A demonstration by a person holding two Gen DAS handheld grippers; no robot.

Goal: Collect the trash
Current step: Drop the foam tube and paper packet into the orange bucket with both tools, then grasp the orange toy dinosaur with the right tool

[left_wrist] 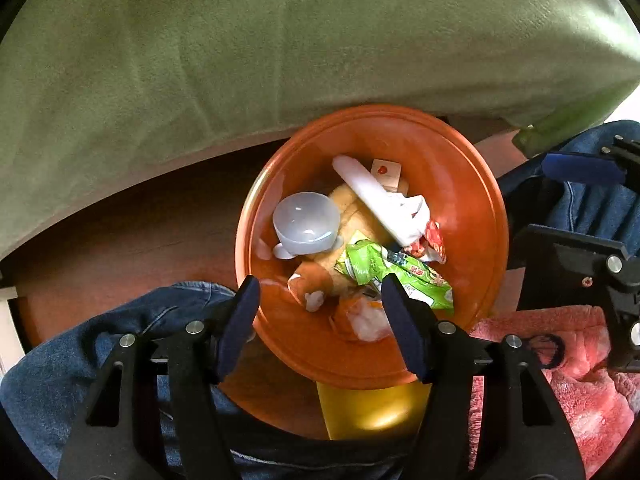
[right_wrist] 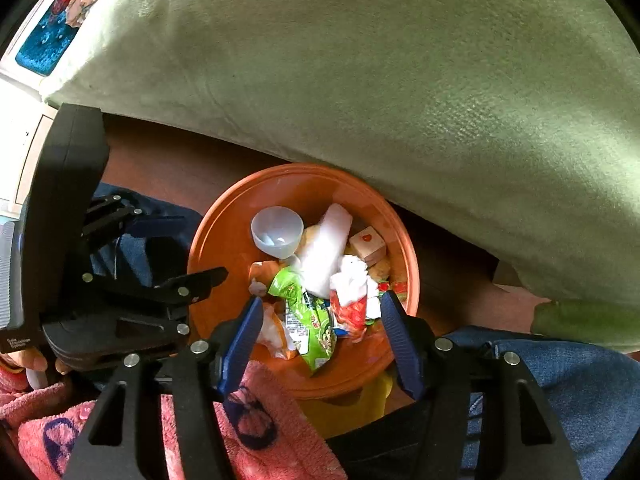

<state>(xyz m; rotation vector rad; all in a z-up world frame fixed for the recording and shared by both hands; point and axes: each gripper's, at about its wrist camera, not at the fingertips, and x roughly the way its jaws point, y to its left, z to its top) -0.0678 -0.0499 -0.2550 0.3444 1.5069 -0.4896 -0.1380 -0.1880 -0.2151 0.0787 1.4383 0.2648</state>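
Note:
An orange bin (left_wrist: 472, 184) stands on the floor by a green cushion; it also shows in the right wrist view (right_wrist: 224, 240). Inside lie a clear plastic cup (left_wrist: 306, 222), a white wrapper (left_wrist: 372, 192), a green snack packet (left_wrist: 384, 268), a red wrapper (left_wrist: 434, 242), a small wooden block (left_wrist: 386, 172) and crumpled tissue (left_wrist: 370, 322). My left gripper (left_wrist: 320, 322) is open and empty above the bin's near rim. My right gripper (right_wrist: 320, 338) is open and empty above the near rim too. The cup (right_wrist: 277, 230) and green packet (right_wrist: 308, 316) show there as well.
A green cushion (left_wrist: 240, 48) overhangs the bin's far side. The person's jeans-clad legs (left_wrist: 120, 332) flank the bin, with a pink fluffy cloth (left_wrist: 560, 368) at the right. A yellow object (left_wrist: 372, 408) sits under the bin's near edge. The floor is brown wood (left_wrist: 140, 232).

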